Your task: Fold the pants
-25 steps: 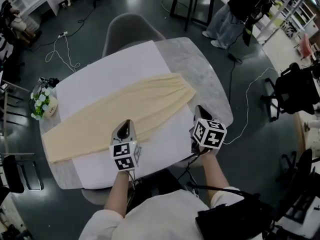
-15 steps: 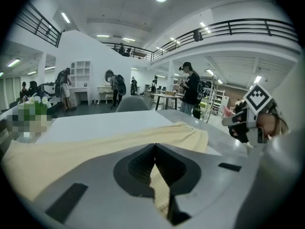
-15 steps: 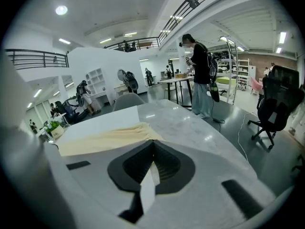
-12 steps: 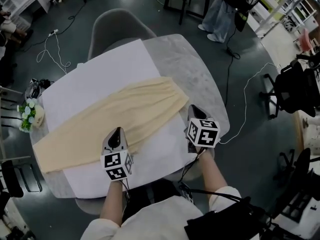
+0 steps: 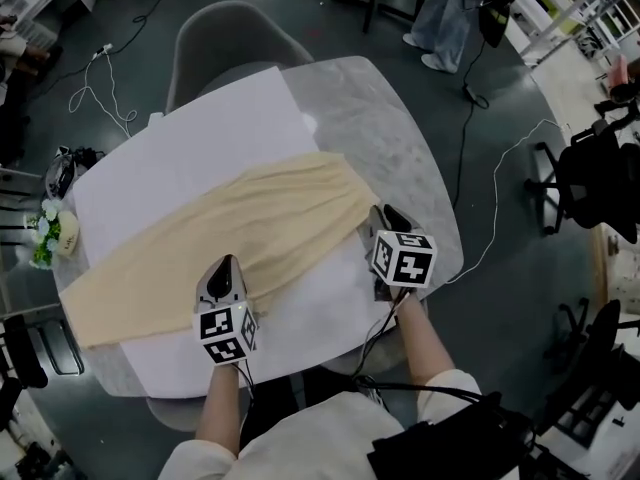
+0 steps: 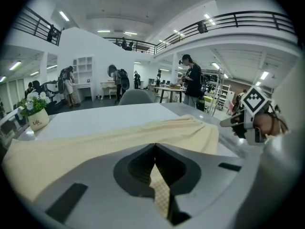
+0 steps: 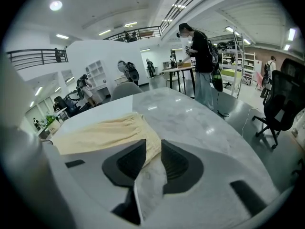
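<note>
The fold had not begun. The pants [image 5: 235, 230] lay flat and at full length across the white sheet [image 5: 185, 138] on the table [image 5: 390, 138], one leg already stacked on the other as far as could be judged, so the step in hand was taking hold for the first lengthwise fold.

The right gripper [image 5: 383, 216] had its jaws apart with nothing held. The gathered waist corner lay just ahead of the tips and partly within the gap, with bare marble under the right jaw. The left gripper [image 5: 222, 268] had its jaws together at the tips. They sat over the near edge of the cloth around mid-leg, and beige weave showed through the slot below the tips (seen beneath rather than pinched, by the look of it, since the edge lay undisturbed). The hem end stretched well off to the left of the left jaws, and the waist lay to their right.

The next move probably called for the left jaws to part and take the near edge, or to shift left toward the hem. The right jaws needed to dip and close on the waist corner. Thin fabric on a smooth sheet could slide ahead of the tips, so a low, scooping approach seemed wise.
</note>
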A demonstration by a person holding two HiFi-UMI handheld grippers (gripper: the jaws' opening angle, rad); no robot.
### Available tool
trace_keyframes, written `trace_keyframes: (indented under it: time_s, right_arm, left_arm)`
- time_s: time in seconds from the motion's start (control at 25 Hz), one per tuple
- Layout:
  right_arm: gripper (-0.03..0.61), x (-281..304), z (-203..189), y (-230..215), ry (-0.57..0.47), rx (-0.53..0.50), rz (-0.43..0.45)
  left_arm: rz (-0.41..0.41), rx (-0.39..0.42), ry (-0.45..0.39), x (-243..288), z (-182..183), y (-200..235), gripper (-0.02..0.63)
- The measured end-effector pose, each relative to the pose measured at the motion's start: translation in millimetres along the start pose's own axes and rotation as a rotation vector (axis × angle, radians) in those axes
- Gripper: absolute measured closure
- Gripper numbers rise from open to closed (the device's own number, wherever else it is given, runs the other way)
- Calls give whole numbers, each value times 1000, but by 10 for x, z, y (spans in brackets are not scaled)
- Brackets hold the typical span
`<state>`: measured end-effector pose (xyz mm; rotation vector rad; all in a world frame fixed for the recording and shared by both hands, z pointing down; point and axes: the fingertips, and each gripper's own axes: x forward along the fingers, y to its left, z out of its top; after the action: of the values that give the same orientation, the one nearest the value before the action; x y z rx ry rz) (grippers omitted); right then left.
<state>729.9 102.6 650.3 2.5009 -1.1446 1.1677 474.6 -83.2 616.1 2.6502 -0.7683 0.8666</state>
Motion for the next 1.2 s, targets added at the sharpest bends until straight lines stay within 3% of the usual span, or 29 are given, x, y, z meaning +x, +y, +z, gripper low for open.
trace_keyframes:
  time_s: [0.36, 0.6, 0.84, 1.2]
  right_arm:
    - [425, 384, 21, -75, 44, 13, 12]
    - [423, 518, -111, -65, 114, 40, 20]
    - [451, 535, -115, -83, 149, -77, -64]
    - [538, 552, -123, 40, 156, -143, -88]
  left_arm:
    - [49, -3, 37, 80, -95, 203, 606]
    - [55, -3, 47, 106, -172, 281, 606]
    - [65, -12, 52, 63, -195, 319, 606]
    - [88, -44, 40, -108, -268, 446, 606]
